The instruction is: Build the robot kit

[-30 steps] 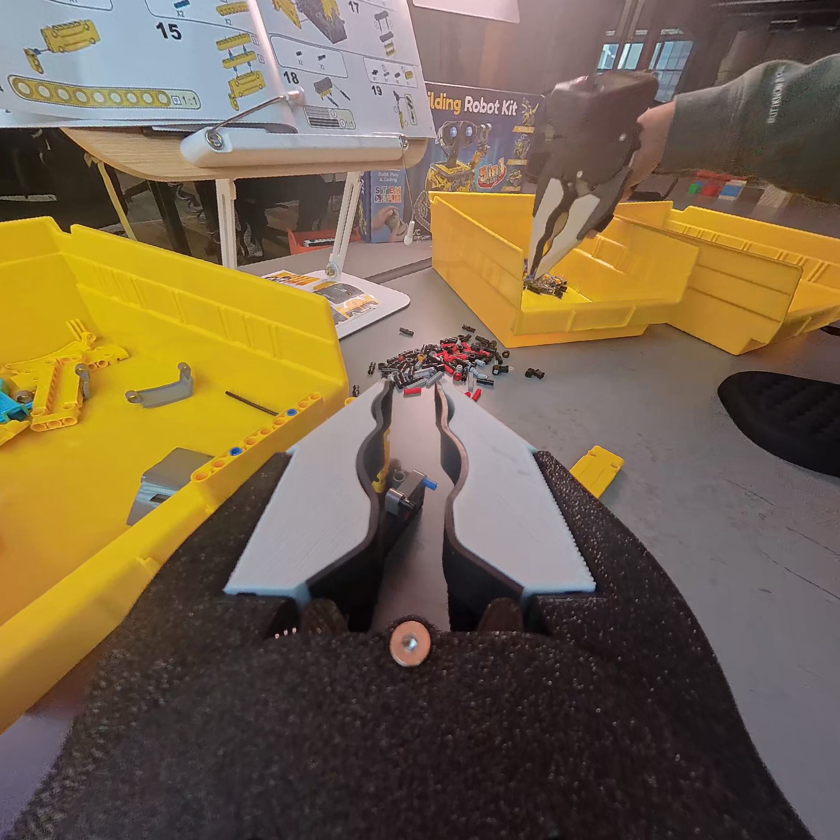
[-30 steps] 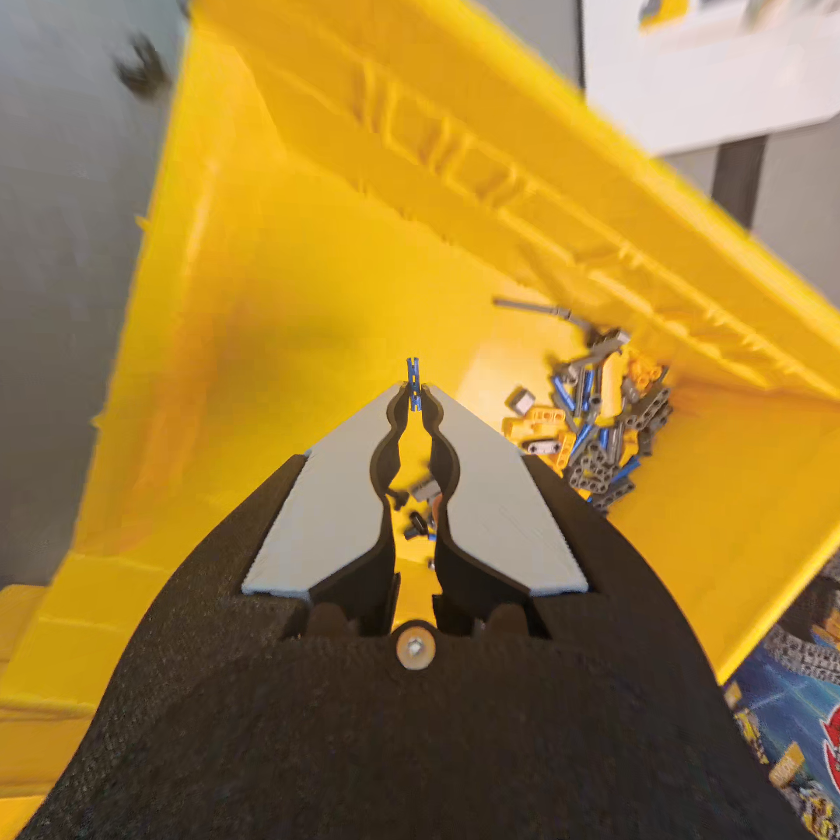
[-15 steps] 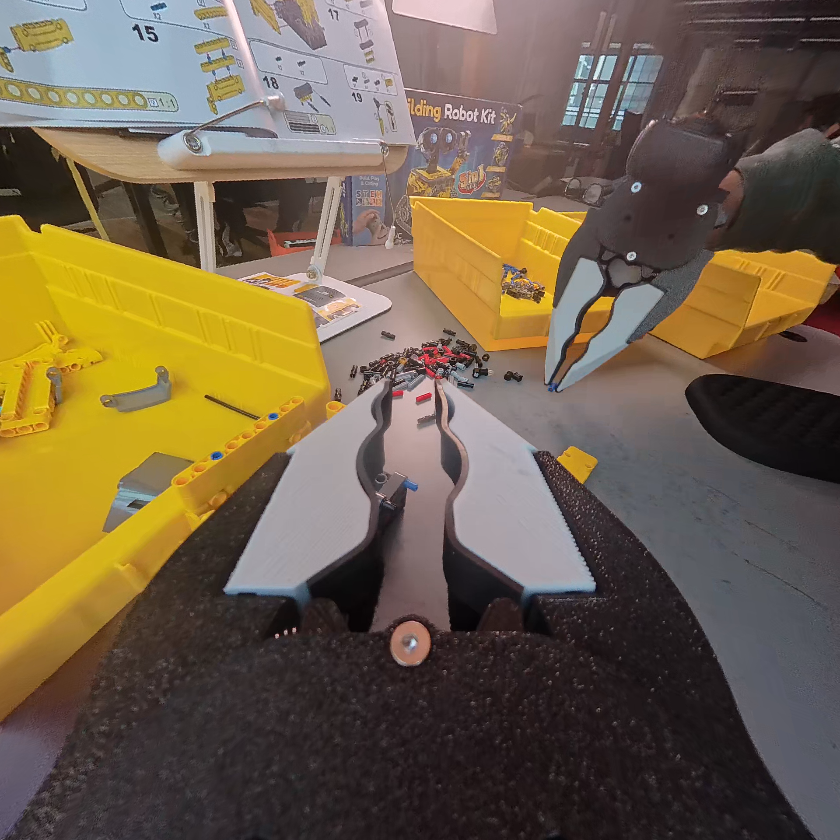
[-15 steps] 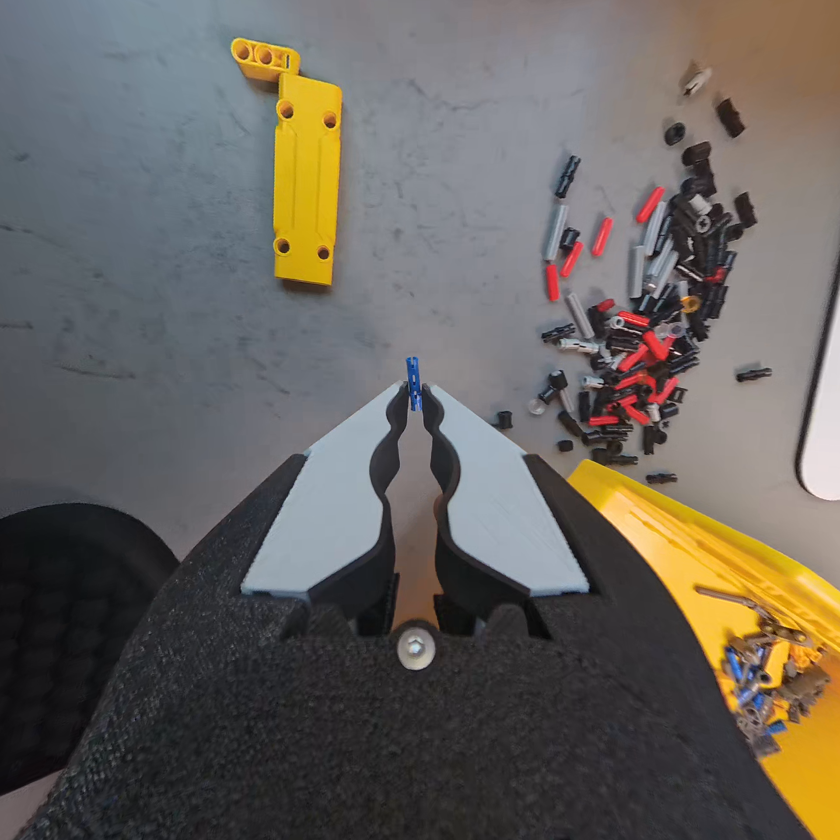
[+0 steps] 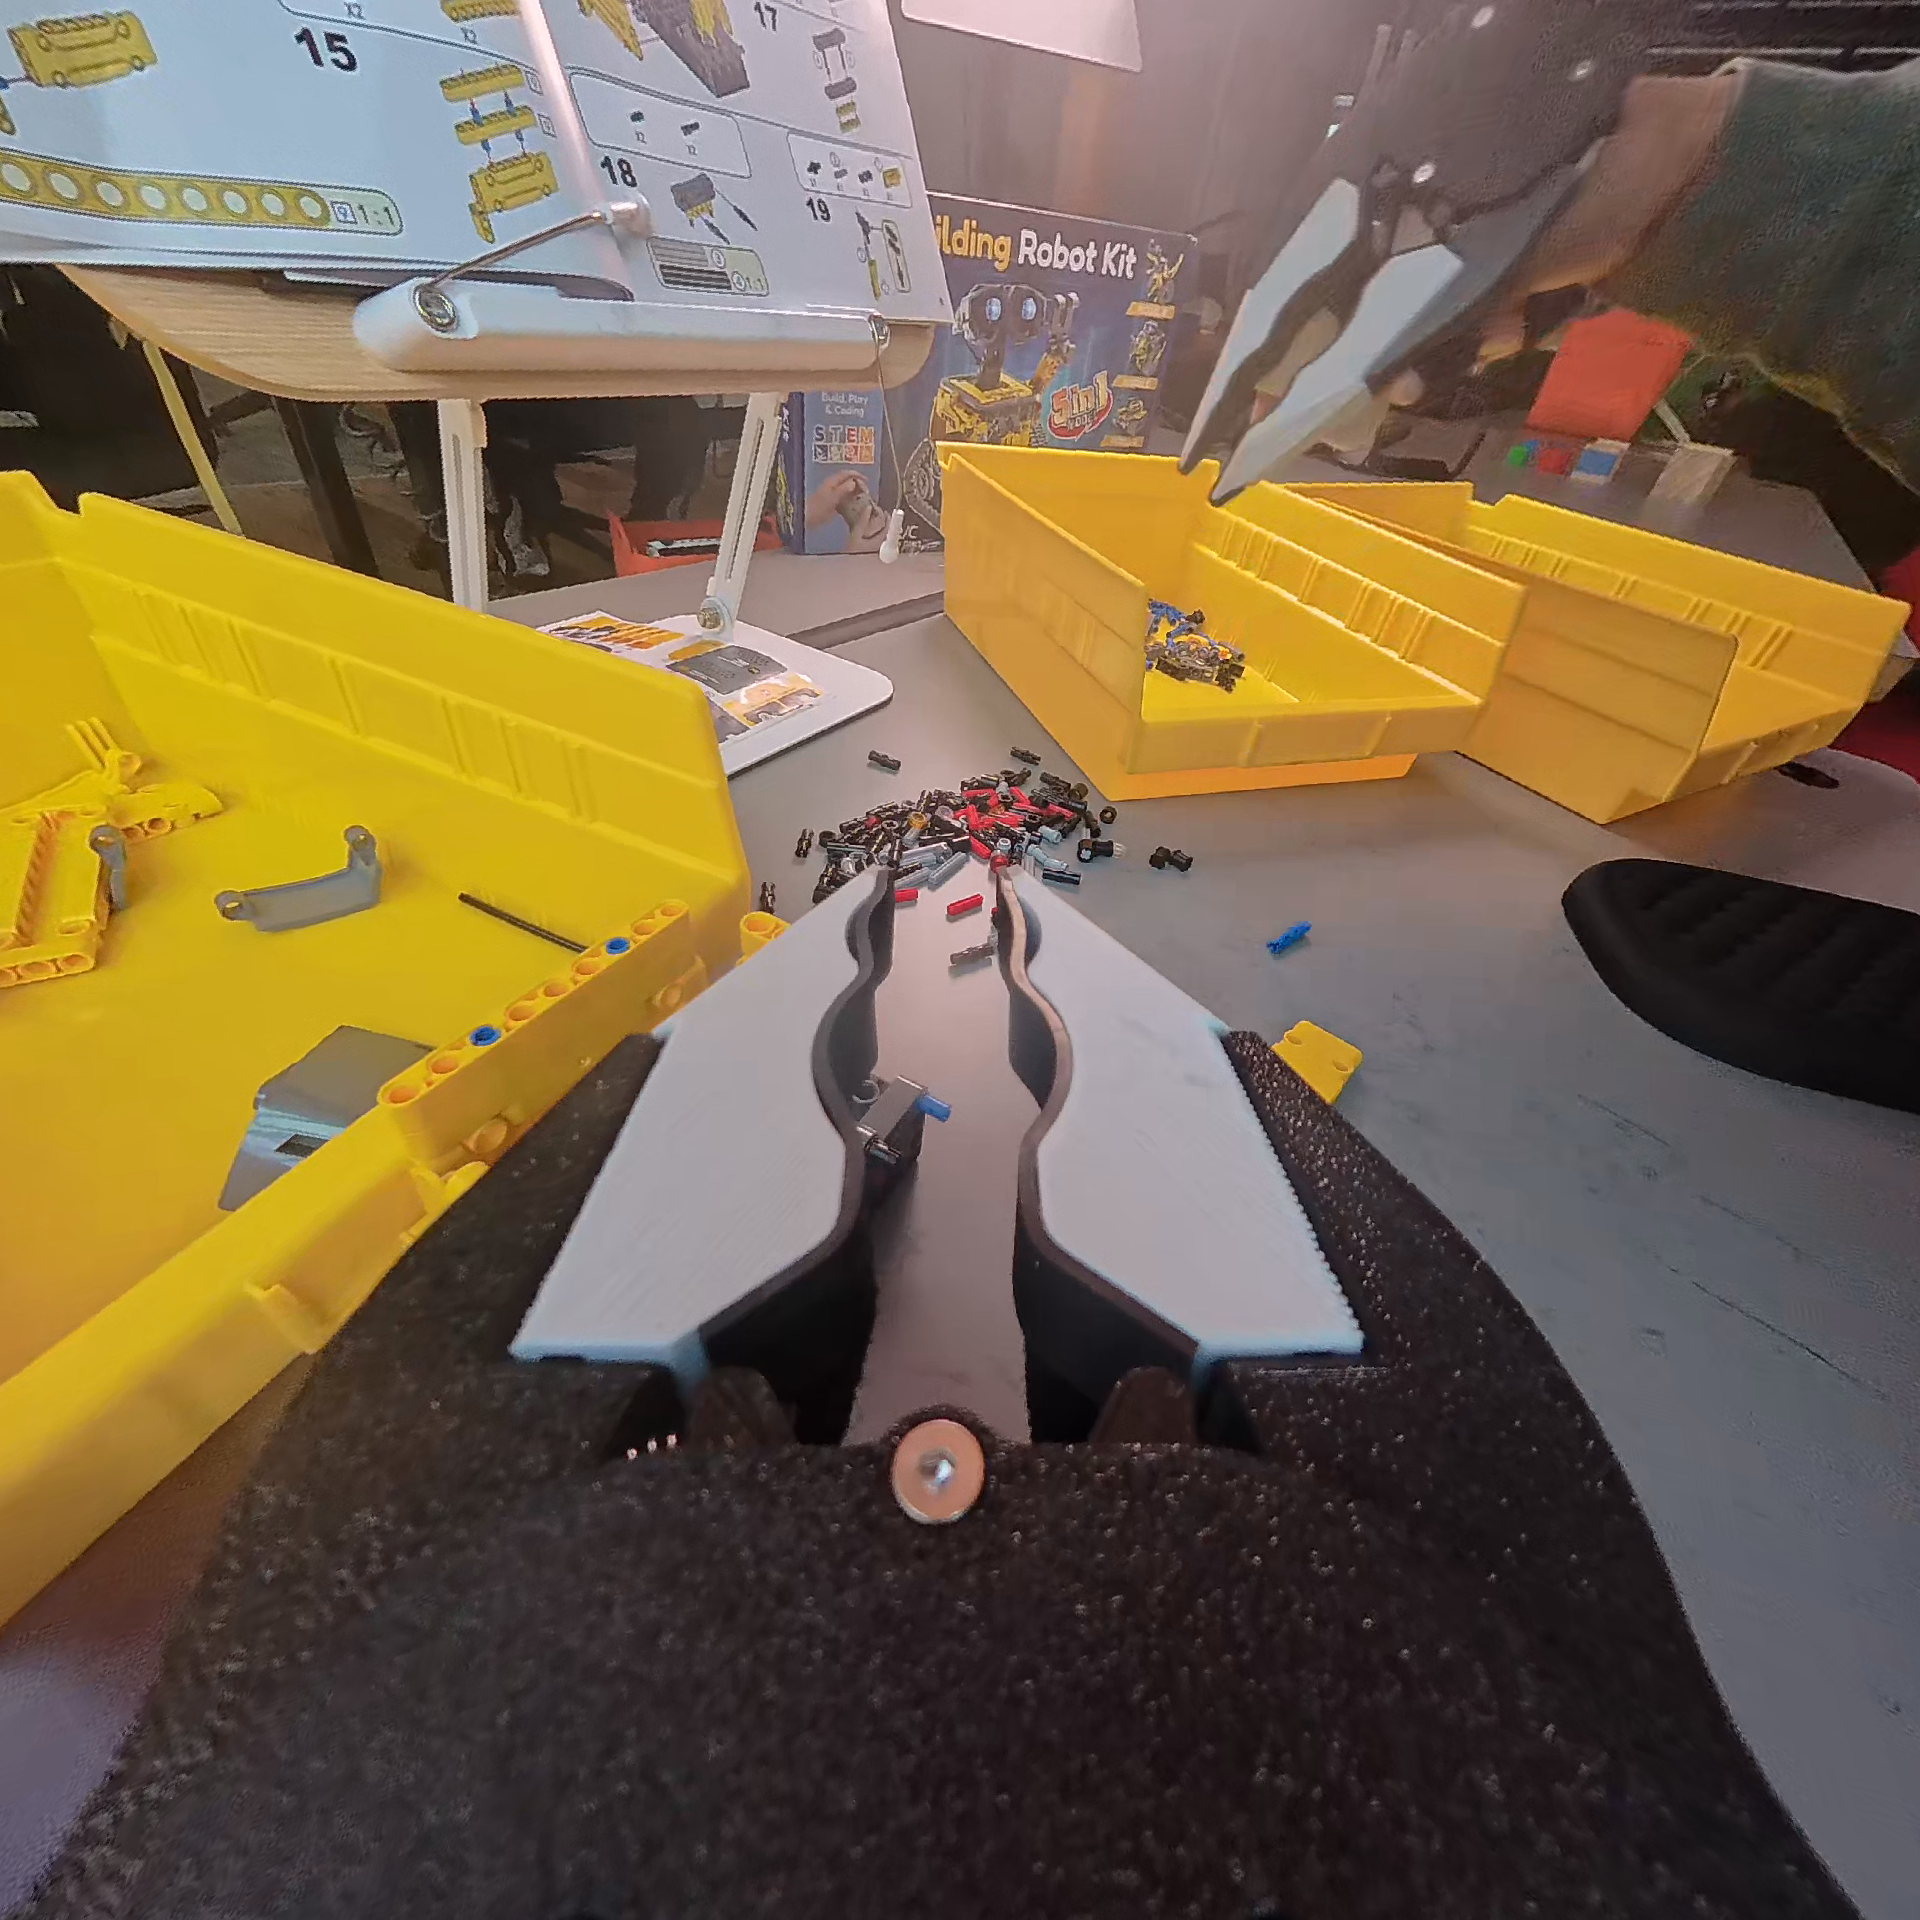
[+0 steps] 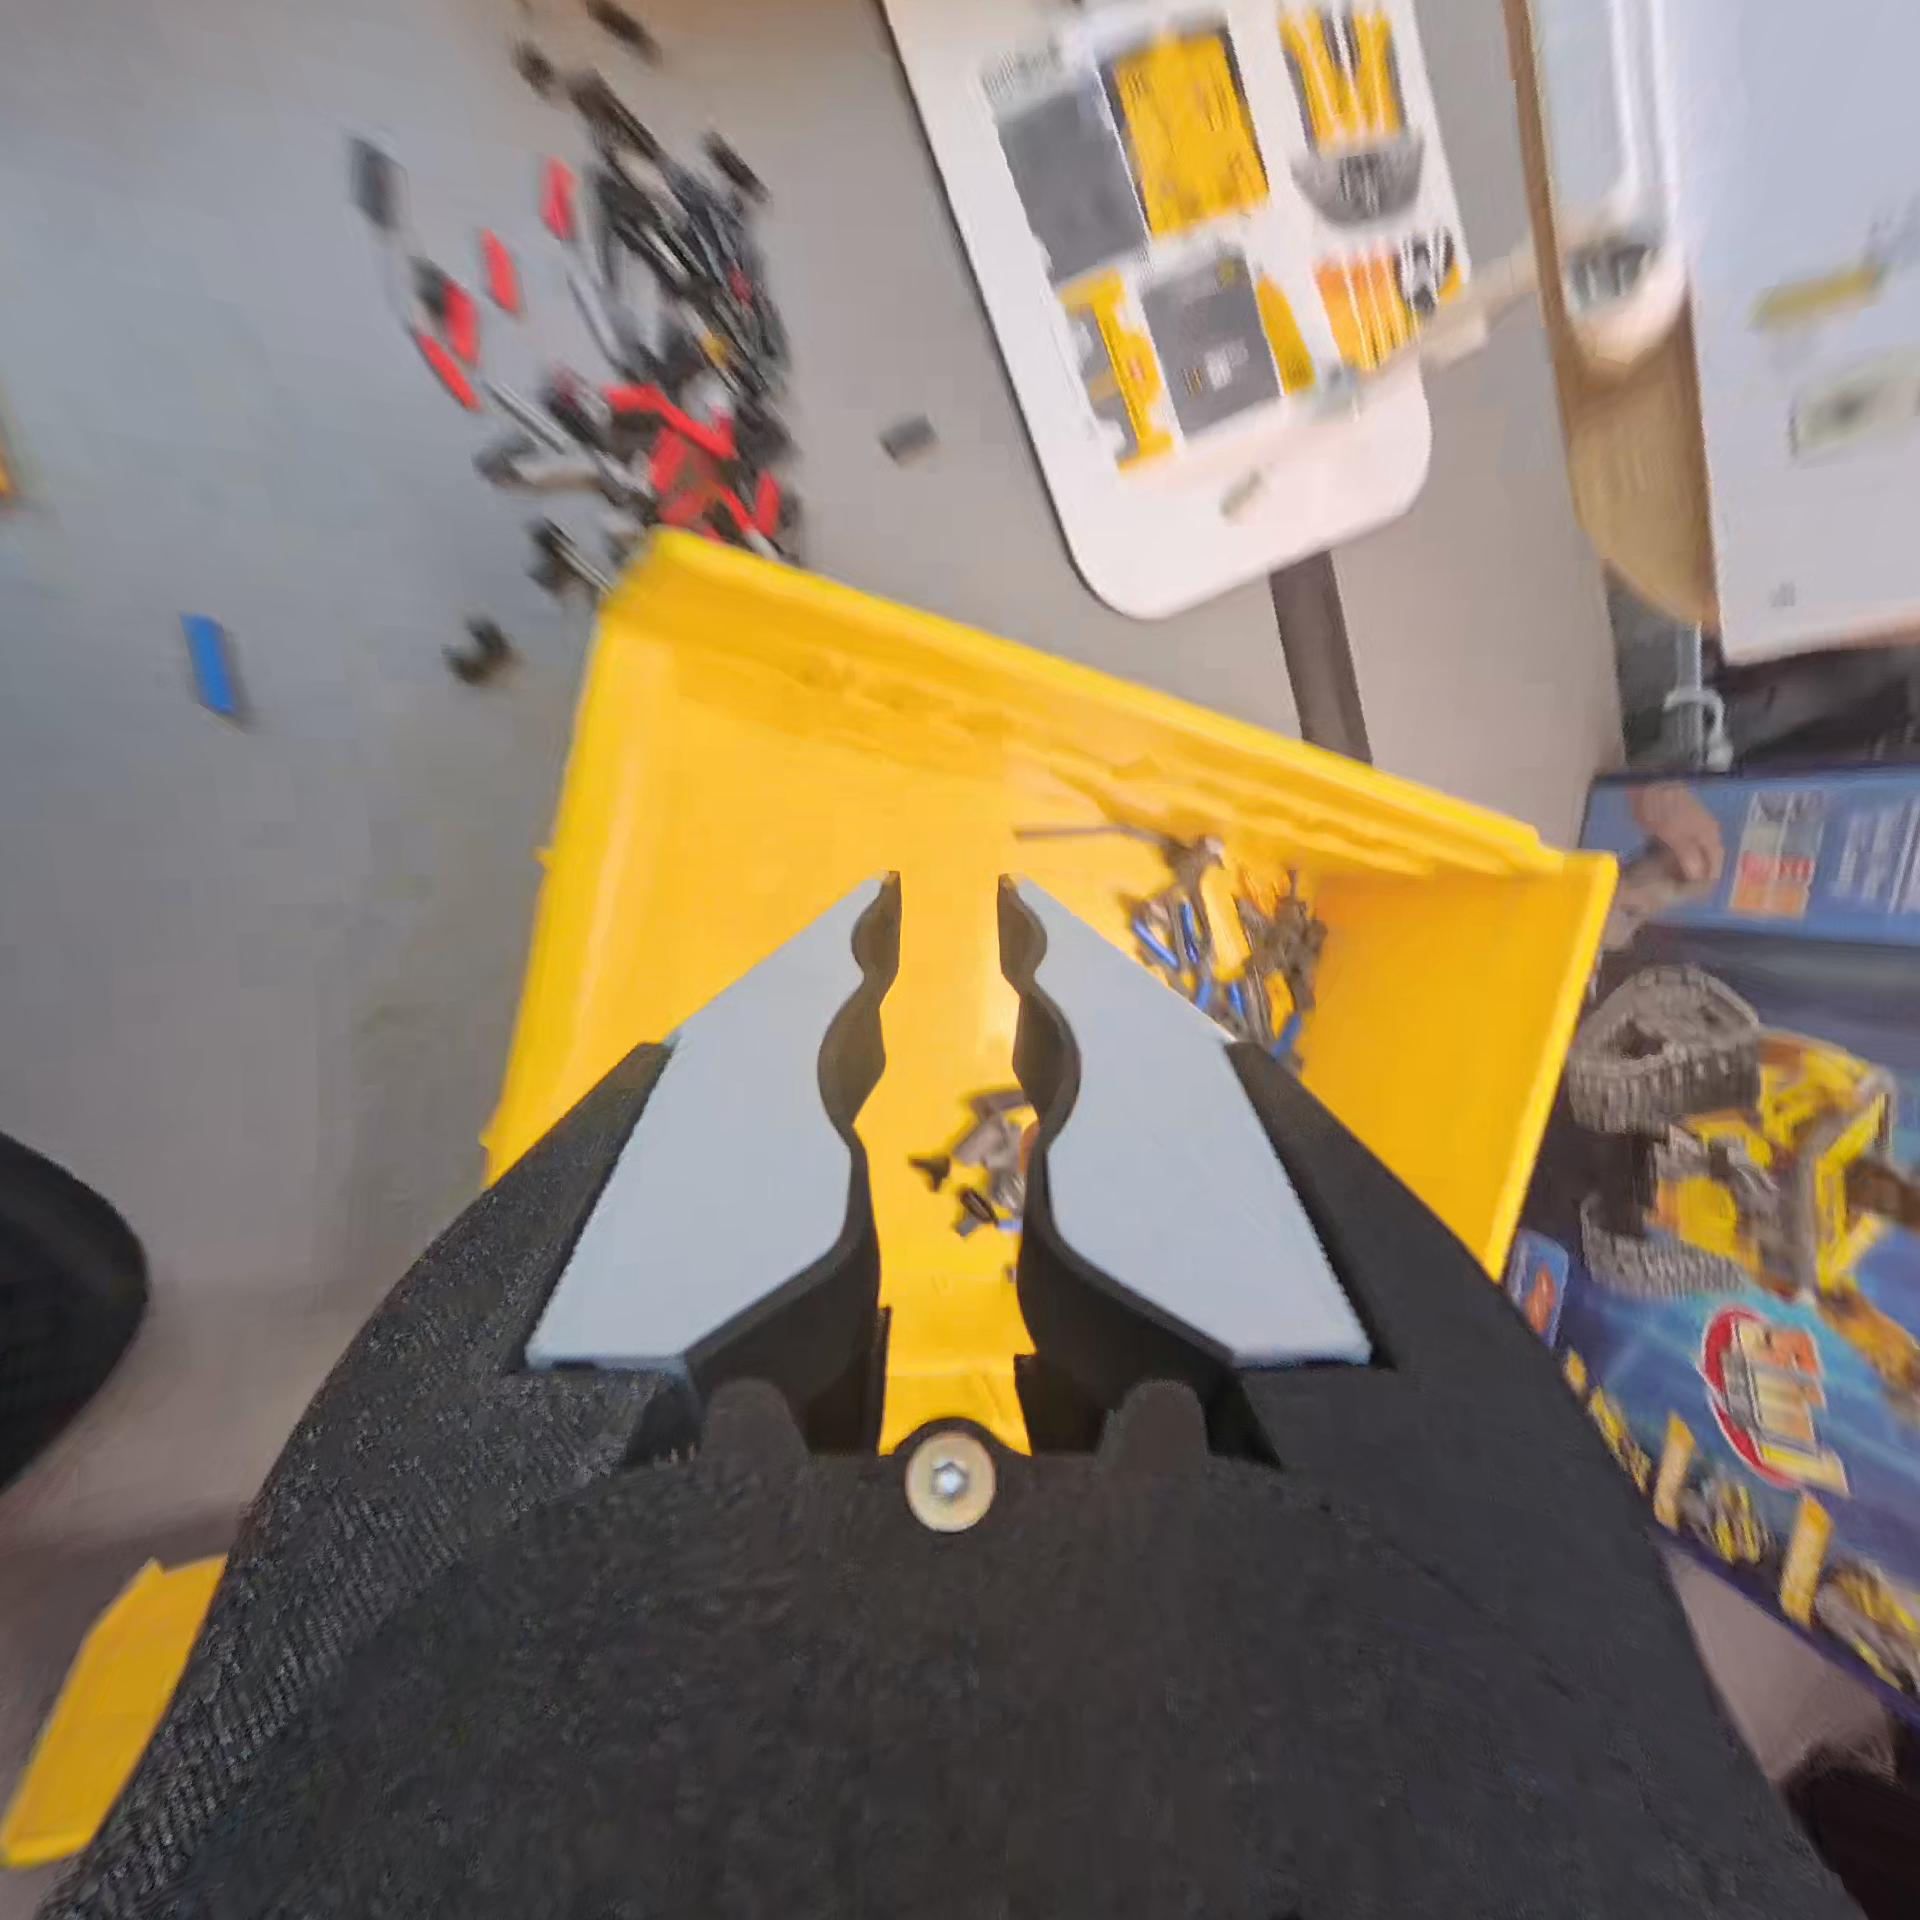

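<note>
Now I hover both grippers over a cluttered grey tabletop [image 5: 1455, 1195].
My left gripper [image 5: 943, 904], fingers parted, carries a small grey block with a blue pin [image 5: 896, 1114] against its left finger (loosely, it seems); my right gripper [image 6: 948, 894] gapes empty above a yellow plastic bin [image 6: 727, 831], near scattered red and black pins [image 5: 966, 821].
</note>
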### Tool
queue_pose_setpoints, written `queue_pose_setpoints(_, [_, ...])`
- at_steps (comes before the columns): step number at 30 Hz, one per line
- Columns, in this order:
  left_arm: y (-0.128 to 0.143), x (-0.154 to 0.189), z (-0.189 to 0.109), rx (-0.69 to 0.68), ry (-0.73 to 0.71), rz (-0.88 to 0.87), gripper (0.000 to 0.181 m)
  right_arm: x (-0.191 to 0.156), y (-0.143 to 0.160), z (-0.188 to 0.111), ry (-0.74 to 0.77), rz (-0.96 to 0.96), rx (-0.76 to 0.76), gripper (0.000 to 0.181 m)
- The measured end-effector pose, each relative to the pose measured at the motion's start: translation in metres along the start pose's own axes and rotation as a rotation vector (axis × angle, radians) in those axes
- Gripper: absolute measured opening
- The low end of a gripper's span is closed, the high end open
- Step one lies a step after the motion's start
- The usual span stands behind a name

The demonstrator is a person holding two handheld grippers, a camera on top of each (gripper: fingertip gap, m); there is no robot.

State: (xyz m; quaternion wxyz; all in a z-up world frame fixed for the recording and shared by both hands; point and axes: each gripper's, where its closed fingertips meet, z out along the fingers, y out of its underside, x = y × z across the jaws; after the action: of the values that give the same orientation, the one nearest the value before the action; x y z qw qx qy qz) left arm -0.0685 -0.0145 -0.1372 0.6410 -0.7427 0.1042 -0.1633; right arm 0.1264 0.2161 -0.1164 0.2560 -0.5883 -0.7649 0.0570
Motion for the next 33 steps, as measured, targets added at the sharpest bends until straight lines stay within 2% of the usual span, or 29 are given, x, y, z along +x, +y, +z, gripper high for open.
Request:
queue_pose_setpoints(3, [0.001,0.0,0.001,-0.004,-0.003,0.008,0.018,0.036,0.068,0.028,-0.059,0.095,-0.154,0.018])
queue_pose_setpoints(6, [0.004,-0.002,0.002,-0.017,-0.019,0.029,0.018,0.039,0.113,0.06,-0.14,0.099,-0.276,0.023])
queue_pose_setpoints(10, [0.005,-0.005,0.001,-0.019,-0.031,0.025,0.018,0.032,0.124,0.082,-0.222,0.106,-0.33,0.035])
queue_pose_setpoints(16, [0.005,-0.007,0.001,-0.018,-0.025,0.01,0.018,0.034,0.131,0.092,-0.254,0.127,-0.366,0.032])
queue_pose_setpoints(20, [0.005,-0.005,0.001,-0.018,-0.014,0.0,0.018,0.029,0.131,0.091,-0.285,0.148,-0.347,0.023])
queue_pose_setpoints(24, [0.005,-0.004,0.002,-0.02,-0.009,-0.001,0.018,0.029,0.13,0.091,-0.284,0.159,-0.336,0.022])
queue_pose_setpoints(27, [0.005,-0.005,0.001,-0.02,-0.012,0.002,0.018,0.026,0.117,0.084,-0.274,0.132,-0.301,0.023])
queue_pose_setpoints(28, [0.005,-0.005,0.001,-0.02,-0.014,0.003,0.018,0.023,0.105,0.077,-0.27,0.108,-0.27,0.023])
queue_pose_setpoints(30, [0.005,-0.006,0.001,-0.019,-0.017,0.004,0.018,0.002,0.062,0.055,-0.293,0.053,-0.151,0.022])
queue_pose_setpoints(33, [0.005,-0.005,0.001,-0.021,-0.014,0.002,0.018,-0.059,-0.003,0.023,-0.334,-0.108,-0.008,0.023])
